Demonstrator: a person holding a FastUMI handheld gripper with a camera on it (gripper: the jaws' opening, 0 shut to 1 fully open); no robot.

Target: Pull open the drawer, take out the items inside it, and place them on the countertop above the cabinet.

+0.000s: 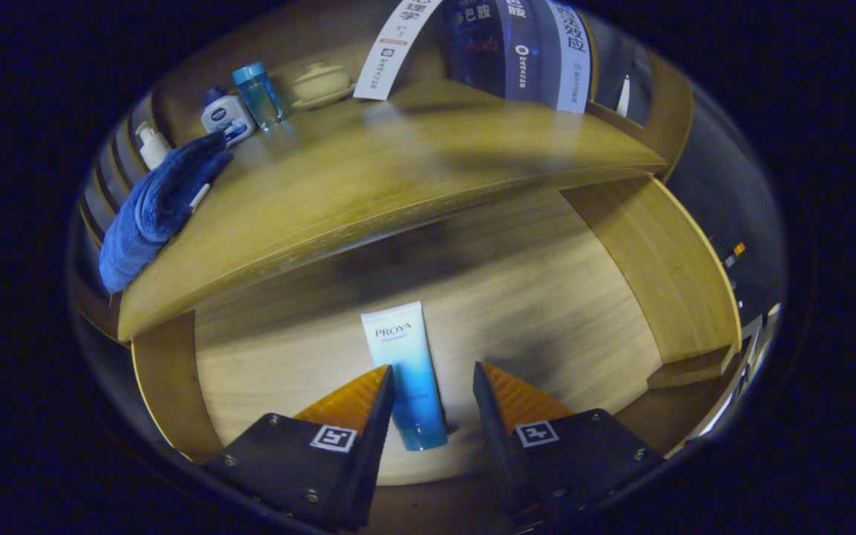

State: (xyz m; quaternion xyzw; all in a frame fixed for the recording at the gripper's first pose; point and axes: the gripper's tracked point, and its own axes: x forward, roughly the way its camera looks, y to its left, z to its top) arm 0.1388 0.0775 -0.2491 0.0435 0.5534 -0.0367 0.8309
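The wooden drawer (658, 260) stands pulled open below the countertop (413, 171). A white-to-blue cosmetic tube (407, 371) lies flat on the drawer bottom, cap end toward me. My gripper (434, 375) hovers above the drawer, open. The tube's lower half lies in the gap between the fingers, closer to the left finger (357, 405) than the right finger (517, 401). Neither finger presses on it.
On the countertop's far left lie a folded blue towel (153, 208), a white pump bottle (151, 143), a white lotion bottle (226, 115), a blue tumbler (258, 93) and a cream lidded bowl (321, 82). Drawer side walls (168, 379) flank the tube. Printed banners (524, 44) hang behind.
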